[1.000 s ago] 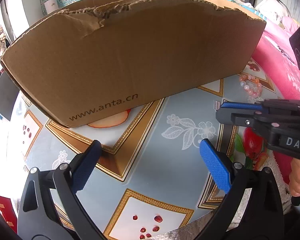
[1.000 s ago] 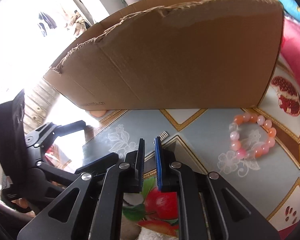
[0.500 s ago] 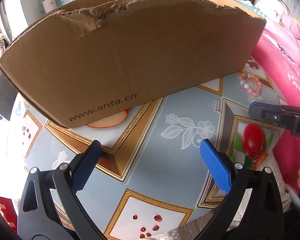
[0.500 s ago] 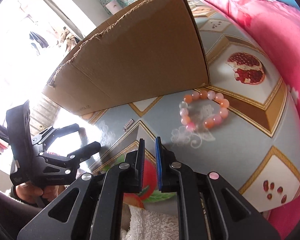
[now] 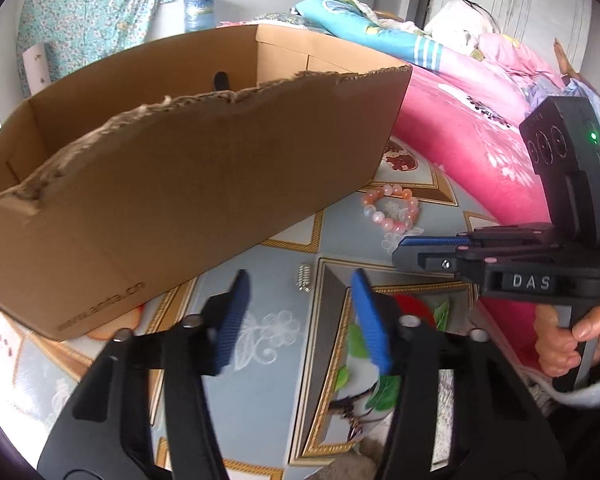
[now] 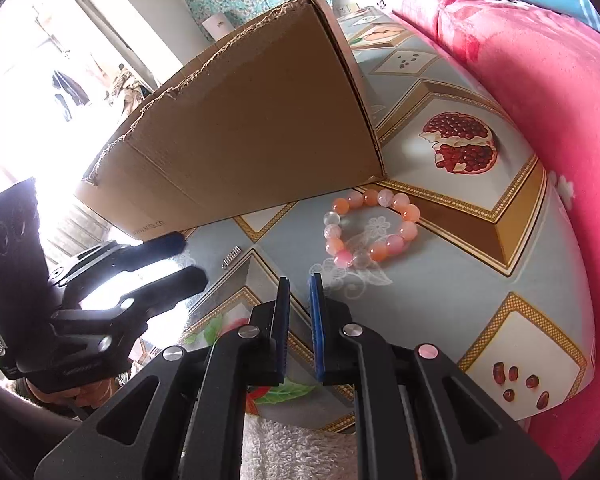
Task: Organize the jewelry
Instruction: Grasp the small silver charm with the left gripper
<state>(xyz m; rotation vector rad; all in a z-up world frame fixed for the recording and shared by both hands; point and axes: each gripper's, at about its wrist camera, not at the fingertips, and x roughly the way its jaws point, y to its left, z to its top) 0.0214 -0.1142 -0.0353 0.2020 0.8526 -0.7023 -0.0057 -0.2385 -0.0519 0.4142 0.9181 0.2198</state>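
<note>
Lining up for a pickup: bead bracelet [image 6: 370, 228] lying on the desk [image 6: 440, 288] beside the cardboard box [image 5: 188, 184]. Left hand-held gripper [image 5: 298, 316] closing on nothing; right hand-held gripper [image 6: 299, 320] pinched narrow, empty, needing to spread before dropping over the beads.

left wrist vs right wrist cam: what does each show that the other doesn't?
Left wrist only: inside of the cardboard box, the right gripper's hand. Right wrist only: pomegranate print, bright window. Both: bead bracelet lying beside the box, small metal spring on the tablecloth, left gripper empty, jaws closing.
</note>
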